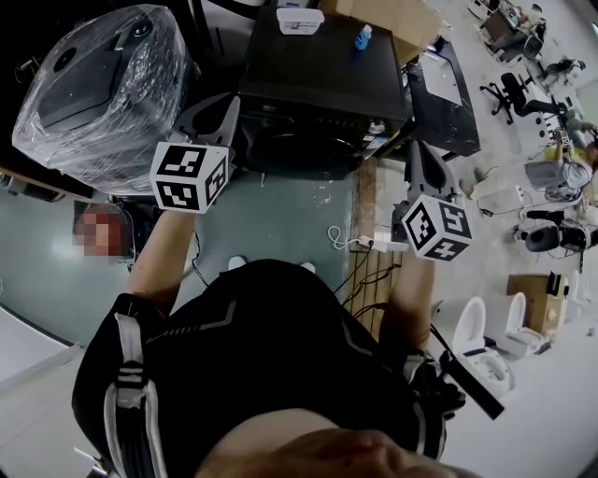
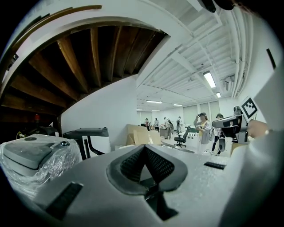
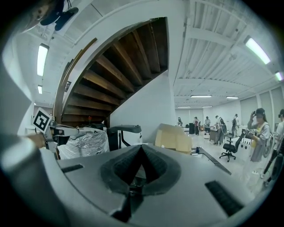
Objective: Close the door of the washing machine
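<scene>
The black washing machine (image 1: 318, 79) stands at the top middle of the head view. Its round door (image 1: 304, 149) is on the dark front face and looks to lie against it. My left gripper (image 1: 222, 110) hovers just left of the machine's front corner, shut and empty, its marker cube (image 1: 190, 175) behind it. My right gripper (image 1: 418, 154) is off the machine's right front corner, also shut and empty. Both gripper views look level across the room past shut jaws: the left gripper (image 2: 144, 148) and the right gripper (image 3: 141, 148) hold nothing. The machine's door is not in either of them.
A plastic-wrapped appliance (image 1: 103, 84) stands left of the washer. A white box (image 1: 300, 19) and a blue bottle (image 1: 363, 37) sit on the washer's top. A power strip with cables (image 1: 369, 243) lies on the floor in front. Two white toilets (image 1: 486, 336) stand at the right. People (image 3: 259, 133) stand far off.
</scene>
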